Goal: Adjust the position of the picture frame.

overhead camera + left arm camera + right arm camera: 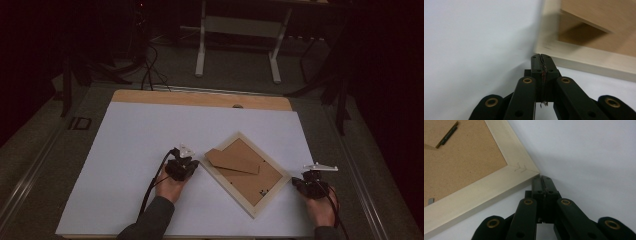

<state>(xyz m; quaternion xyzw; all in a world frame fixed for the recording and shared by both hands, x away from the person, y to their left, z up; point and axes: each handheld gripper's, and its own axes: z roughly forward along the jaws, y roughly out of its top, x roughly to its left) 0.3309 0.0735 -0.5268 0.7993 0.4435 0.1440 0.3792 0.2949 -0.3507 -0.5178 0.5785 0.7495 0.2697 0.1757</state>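
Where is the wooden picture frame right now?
In the high view, the pale wooden picture frame lies back-up, turned like a diamond, on the white table between both shut grippers.

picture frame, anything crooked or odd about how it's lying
The picture frame lies face down and turned diamond-wise on the white board, corners pointing toward the board's edges. Its stand flap is propped up off the backing. Nothing looks broken or spilled.

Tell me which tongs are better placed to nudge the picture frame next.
Probably right: the right tongs, shut, sit at the picture frame corner. The left tongs, also shut, sit just short of its edge.
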